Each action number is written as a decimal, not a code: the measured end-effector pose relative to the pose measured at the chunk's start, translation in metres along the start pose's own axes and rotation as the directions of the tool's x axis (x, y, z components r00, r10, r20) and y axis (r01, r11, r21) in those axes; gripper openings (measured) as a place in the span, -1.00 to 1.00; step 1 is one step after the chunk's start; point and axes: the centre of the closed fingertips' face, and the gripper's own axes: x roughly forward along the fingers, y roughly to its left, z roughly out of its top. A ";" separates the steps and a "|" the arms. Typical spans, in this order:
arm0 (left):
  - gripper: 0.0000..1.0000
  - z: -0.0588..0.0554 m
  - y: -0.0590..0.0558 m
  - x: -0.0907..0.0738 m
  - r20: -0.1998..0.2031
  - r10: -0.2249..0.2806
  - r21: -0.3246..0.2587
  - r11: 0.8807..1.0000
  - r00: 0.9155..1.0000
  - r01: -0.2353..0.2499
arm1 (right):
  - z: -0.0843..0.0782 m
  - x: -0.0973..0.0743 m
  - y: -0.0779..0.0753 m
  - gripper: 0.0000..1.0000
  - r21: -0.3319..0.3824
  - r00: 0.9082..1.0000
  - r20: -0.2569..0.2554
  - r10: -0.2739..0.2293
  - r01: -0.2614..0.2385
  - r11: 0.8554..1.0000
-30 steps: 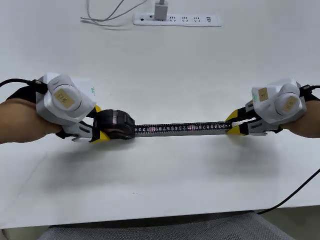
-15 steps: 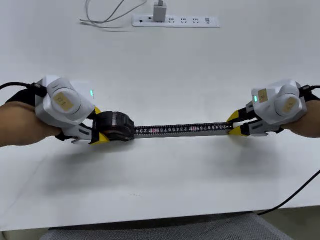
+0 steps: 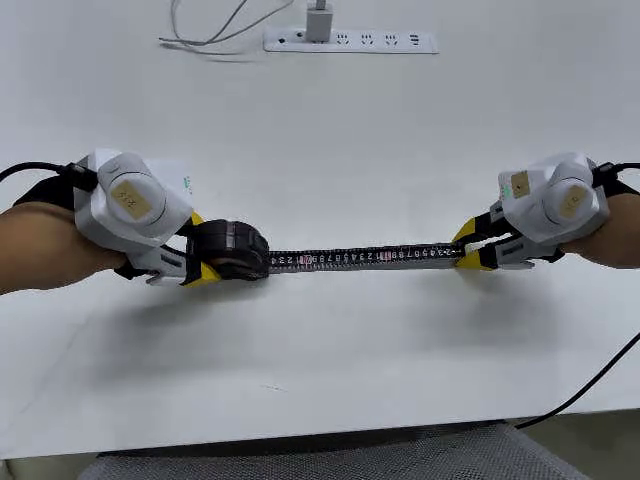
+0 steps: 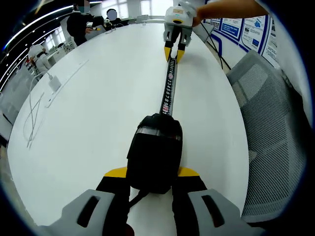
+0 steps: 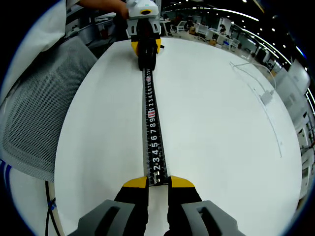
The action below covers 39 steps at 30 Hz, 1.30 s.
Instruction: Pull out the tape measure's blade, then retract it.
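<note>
Since the blade [image 3: 360, 257] hasn't grown, left gripper [image 3: 200, 247] clamping the tape measure case [image 3: 232, 249], right gripper [image 3: 467, 247] pinching its 3 o'clock tip, retraction's probably next.

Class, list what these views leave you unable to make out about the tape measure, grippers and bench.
- End hook of the blade: right gripper view, hidden between the jaws of the right gripper.
- Rear of the tape measure case: left gripper view, covered by the left gripper.
- Numbers on the blade: head view, too small to read.
- The white cable: head view, cut off by the top edge.
</note>
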 end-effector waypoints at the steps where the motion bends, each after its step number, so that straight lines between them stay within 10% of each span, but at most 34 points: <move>1: -0.43 0.000 0.000 0.000 0.001 0.001 -0.003 1.000 1.000 -0.001 | 0.000 0.000 0.000 -0.79 -0.001 1.000 -0.001 0.002 -0.002 1.000; 39: -0.22 0.002 0.004 -0.003 0.013 0.018 -0.042 0.999 1.000 -0.018 | 0.001 -0.001 0.003 -0.52 0.146 1.000 0.020 -0.004 0.001 0.989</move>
